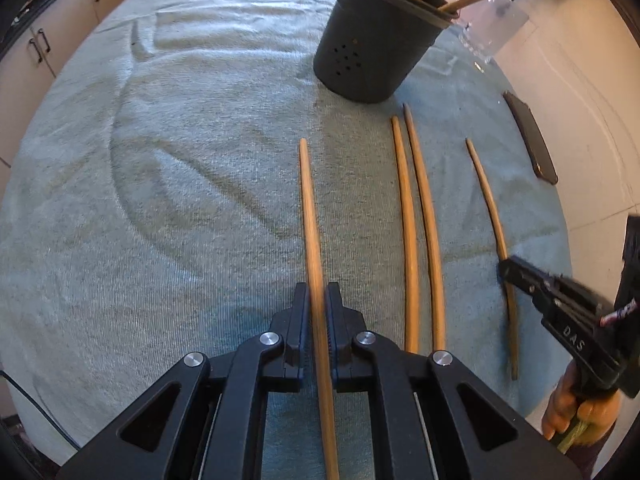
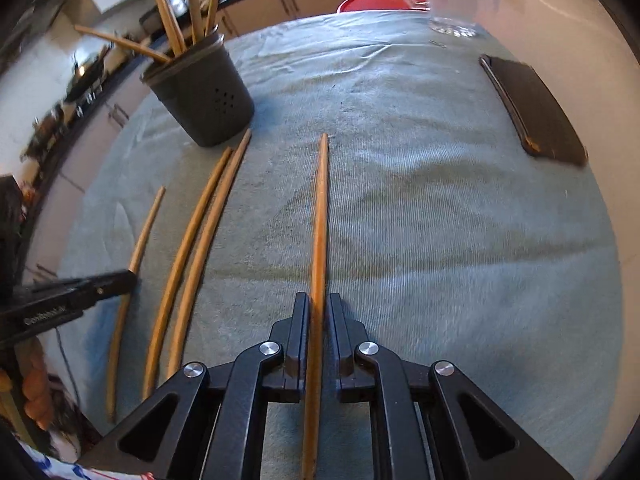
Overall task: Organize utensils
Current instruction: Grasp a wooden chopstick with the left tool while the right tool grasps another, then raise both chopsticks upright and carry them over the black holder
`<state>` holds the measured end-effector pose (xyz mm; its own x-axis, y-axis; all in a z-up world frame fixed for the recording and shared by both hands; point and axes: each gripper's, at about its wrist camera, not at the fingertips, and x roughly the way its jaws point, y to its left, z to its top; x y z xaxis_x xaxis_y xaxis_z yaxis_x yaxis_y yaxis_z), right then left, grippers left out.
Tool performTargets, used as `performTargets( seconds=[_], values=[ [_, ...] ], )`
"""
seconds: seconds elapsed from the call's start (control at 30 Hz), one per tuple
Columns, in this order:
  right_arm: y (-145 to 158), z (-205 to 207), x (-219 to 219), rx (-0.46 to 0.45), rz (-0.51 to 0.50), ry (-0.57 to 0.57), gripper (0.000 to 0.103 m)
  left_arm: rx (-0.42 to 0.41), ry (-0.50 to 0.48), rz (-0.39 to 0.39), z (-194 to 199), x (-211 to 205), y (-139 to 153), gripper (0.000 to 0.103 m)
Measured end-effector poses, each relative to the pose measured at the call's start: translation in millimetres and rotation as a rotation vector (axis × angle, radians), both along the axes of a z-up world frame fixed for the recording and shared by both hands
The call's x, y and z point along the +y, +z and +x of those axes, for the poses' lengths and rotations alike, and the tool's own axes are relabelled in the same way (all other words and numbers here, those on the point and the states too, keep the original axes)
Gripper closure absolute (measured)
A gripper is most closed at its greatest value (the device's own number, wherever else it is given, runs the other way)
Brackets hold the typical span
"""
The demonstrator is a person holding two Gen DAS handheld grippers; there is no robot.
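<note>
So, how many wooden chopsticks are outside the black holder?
4: one chopstick in the left tool, another in the right tool, a pair side by side between them, before the holder. None seems hidden.

Soft daylight is lighting both views evenly, with faint shadows on the towel [image 1: 180, 200]. Fisheye distortion is bending the edges, and the far corners are blurring and glaring slightly.

A pale green towel [image 1: 180, 160] covers the worktop; on it lie four wooden chopsticks [image 1: 408, 240], a dark perforated holder [image 1: 372, 52], perhaps a black phone [image 2: 536, 112].
</note>
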<state>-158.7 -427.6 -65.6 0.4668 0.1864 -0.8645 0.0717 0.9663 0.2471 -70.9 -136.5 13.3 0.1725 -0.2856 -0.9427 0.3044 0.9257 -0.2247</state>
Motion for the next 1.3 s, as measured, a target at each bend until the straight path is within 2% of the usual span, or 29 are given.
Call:
performTargets(
  seconds=[0.13, 0.27, 0.53, 0.7, 0.97, 1.07, 1.2, 1.3],
  values=[
    [3.2, 23.5, 5.2, 0.060, -0.083, 0.040, 0.087, 0.041, -0.020, 0.013, 13.0, -4.4, 0.7, 0.096],
    [4.4, 47.9, 9.4, 0.113, -0.152, 0.068, 0.086, 0.041, -0.036, 0.045, 23.7, -11.6, 1.1, 0.096],
    [6.2, 83.2, 16.2, 0.207, -0.213, 0.144, 0.086, 0.062, -0.030, 0.035, 40.1, -14.7, -0.5, 0.096],
    [7.1, 98.5, 11.8, 0.254, -0.186, 0.158, 0.086, 0.080, -0.021, 0.031, 52.2, -15.3, 0.0, 0.096],
    [8.4, 106.3, 13.1, 0.244, -0.201, 0.182, 0.085, 0.066, -0.025, 0.031, 67.8, -33.4, -3.7, 0.095],
    [8.7, 103.4, 18.5, 0.216, -0.223, 0.195, 0.093, 0.041, -0.047, 0.048, 67.0, -36.8, -3.9, 0.096],
    [8.7, 95.6, 21.9, 0.142, -0.220, 0.207, 0.097, -0.058, -0.038, 0.078, 57.4, -44.9, 1.8, 0.097],
    [18.6, 84.1, 14.2, 0.068, -0.161, 0.176, 0.097, -0.141, -0.041, 0.033, 38.8, -39.2, 21.7, 0.097]
  ],
)
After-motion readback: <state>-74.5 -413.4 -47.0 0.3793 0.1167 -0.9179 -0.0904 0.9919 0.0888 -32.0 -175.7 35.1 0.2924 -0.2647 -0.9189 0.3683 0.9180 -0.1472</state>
